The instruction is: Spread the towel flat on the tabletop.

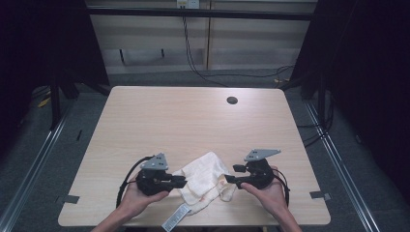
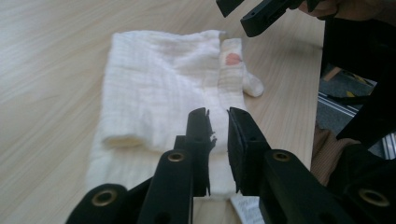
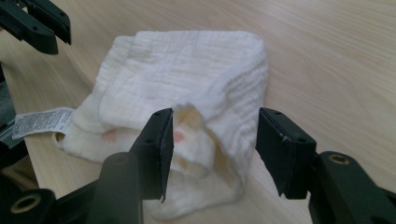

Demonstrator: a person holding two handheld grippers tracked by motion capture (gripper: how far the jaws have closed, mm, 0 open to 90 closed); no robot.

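Note:
A rumpled, folded white cloth (image 1: 205, 181) (image 2: 159, 79) (image 3: 187, 70) lies near the front edge of the light wooden table (image 1: 193, 121), with a small pink stain (image 2: 232, 59) (image 3: 179, 136) along one edge. My left gripper (image 1: 183, 181) (image 2: 218, 114) points right at the cloth's left side. Its jaws stand a narrow gap apart with nothing pinched between them. My right gripper (image 1: 232, 173) (image 3: 215, 112) points left at the cloth's right side. Its jaws are wide apart, and a raised fold of cloth lies between them untouched.
A white care label (image 1: 176, 217) (image 3: 42, 121) sticks out from the cloth toward the table's front edge. A round cable hole (image 1: 232, 100) sits at the far right of the tabletop. Dark frame posts and floor cables surround the table.

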